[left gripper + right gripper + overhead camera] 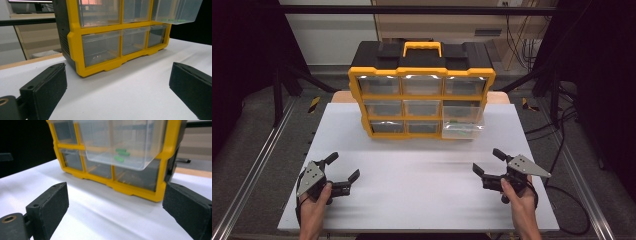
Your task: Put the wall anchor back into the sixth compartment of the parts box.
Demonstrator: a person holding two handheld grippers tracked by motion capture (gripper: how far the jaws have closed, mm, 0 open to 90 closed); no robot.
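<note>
both grippers hang low over the near edge of the white tabletop (pixel 412 200), well short of the yellow-and-black drawer organizer (pixel 422 95) standing at the far middle. left gripper (pixel 341 172) and right gripper (pixel 485 162) both have their fingers spread wide, nothing held. the middle-right clear drawer (pixel 463 121) is pulled out and sticks forward of the frame; small green pieces (pixel 121 153) lie in it — can't tell what they are. the other drawers sit flush. looks like the approach step, work on the open drawer not yet started. next move probably the right gripper going forward to that drawer, either pushing its front in or reaching for the green bits — it's the nearer one. nothing on the tabletop between grippers and organizer; the drawer's overhang and the frame edge are the only things to clip.
</note>
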